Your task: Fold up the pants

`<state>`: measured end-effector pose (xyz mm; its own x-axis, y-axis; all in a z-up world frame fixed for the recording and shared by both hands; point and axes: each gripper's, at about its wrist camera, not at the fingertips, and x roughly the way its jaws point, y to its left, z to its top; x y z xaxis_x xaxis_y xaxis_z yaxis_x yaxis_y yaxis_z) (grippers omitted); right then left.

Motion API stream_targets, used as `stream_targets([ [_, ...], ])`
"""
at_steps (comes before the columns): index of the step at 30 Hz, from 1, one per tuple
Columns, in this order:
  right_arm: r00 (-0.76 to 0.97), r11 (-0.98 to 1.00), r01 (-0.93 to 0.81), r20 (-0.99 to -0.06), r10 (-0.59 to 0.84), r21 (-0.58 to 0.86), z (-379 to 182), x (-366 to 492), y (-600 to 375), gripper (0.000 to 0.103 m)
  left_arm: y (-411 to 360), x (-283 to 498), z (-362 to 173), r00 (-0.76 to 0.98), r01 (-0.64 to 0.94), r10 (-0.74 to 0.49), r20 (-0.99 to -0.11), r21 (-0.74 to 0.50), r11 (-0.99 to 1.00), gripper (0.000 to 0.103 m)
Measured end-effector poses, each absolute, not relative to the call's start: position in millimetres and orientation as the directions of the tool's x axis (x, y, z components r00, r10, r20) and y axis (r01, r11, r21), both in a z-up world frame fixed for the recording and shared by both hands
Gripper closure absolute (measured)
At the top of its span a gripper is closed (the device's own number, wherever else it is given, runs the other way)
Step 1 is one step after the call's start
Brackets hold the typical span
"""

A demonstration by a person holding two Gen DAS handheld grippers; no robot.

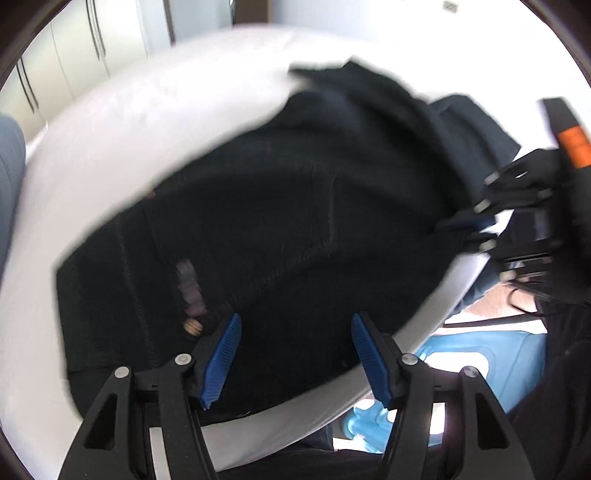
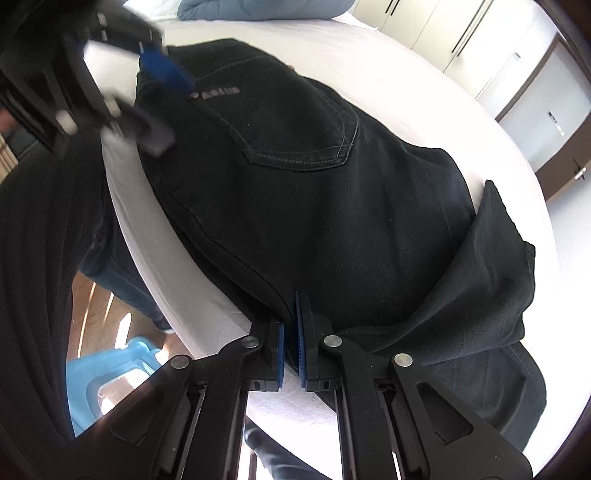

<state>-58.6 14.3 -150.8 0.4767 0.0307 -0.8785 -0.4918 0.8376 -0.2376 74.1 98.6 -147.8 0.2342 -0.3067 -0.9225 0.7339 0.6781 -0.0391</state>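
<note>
nearest in the left wrist view, the left gripper (image 1: pixel 295 358) hangs just over the black pants (image 1: pixel 295 206) with its blue pads (image 1: pixel 221 358) well apart and nothing between them, only dark cloth below. in the right wrist view the right gripper (image 2: pixel 291 343) has its pads almost together at the near edge of the pants (image 2: pixel 314 206); a thin gap shows between them, and whether a bit of cloth is pinched there cannot be told. the pants lie on the white bed (image 2: pixel 369 62), close to its near edge, already doubled leg over leg by the look of it, with the back pocket (image 2: pixel 299 136) facing up and the waistband (image 2: pixel 214 92) toward the left gripper. the leg end (image 2: pixel 498 277) is bunched and turned over on itself at the right, partly hanging past the mattress edge. this looks like the pause between folds: one hand has let go, the other is at the seam. the next move would call for a fresh hold on the leg end and the waist, then bringing one across to the other with the cloth kept flat. farther off lie a blue-grey pillow (image 2: pixel 266 7) and pale wardrobe doors (image 2: pixel 461 33).
</note>
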Motion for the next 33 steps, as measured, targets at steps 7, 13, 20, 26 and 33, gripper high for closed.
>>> stream_targets([
  [7, 0.595, 0.92, -0.391, -0.756, 0.271, 0.022, -99.5, -72.5, -21.7, 0.022, 92.6, 73.5, -149.6, 0.264, 0.71, -0.284, -0.922, -0.013, 0.704, 0.033],
  [13, 0.693, 0.979, -0.179, -0.693, 0.196, 0.098, -61.0, -72.3, -76.7, 0.022, 76.8, 83.0, -96.9, 0.334, 0.664, -0.415, -0.846, -0.101, 0.741, 0.036],
  [20, 0.637, 0.991, 0.081, -0.77, 0.033, 0.11, -38.8, 6.6, -156.5, 0.022, 36.2, 114.3, -117.8, 0.275, 0.567, -0.497, -0.823, -0.278, 0.775, 0.035],
  [26, 0.568, 0.98, 0.163, -0.823, 0.002, 0.115, -45.0, 117.9, -200.6, 0.022, 13.7, 134.3, -144.6, 0.231, 0.468, -0.528, -0.817, -0.383, 0.797, 0.036],
  [33, 0.405, 0.975, 0.224, -0.909, -0.095, -0.002, -98.5, 222.6, -197.0, 0.022, 5.1, 125.3, -164.5, 0.27, 0.488, -0.498, -0.824, -0.329, 0.808, 0.036],
])
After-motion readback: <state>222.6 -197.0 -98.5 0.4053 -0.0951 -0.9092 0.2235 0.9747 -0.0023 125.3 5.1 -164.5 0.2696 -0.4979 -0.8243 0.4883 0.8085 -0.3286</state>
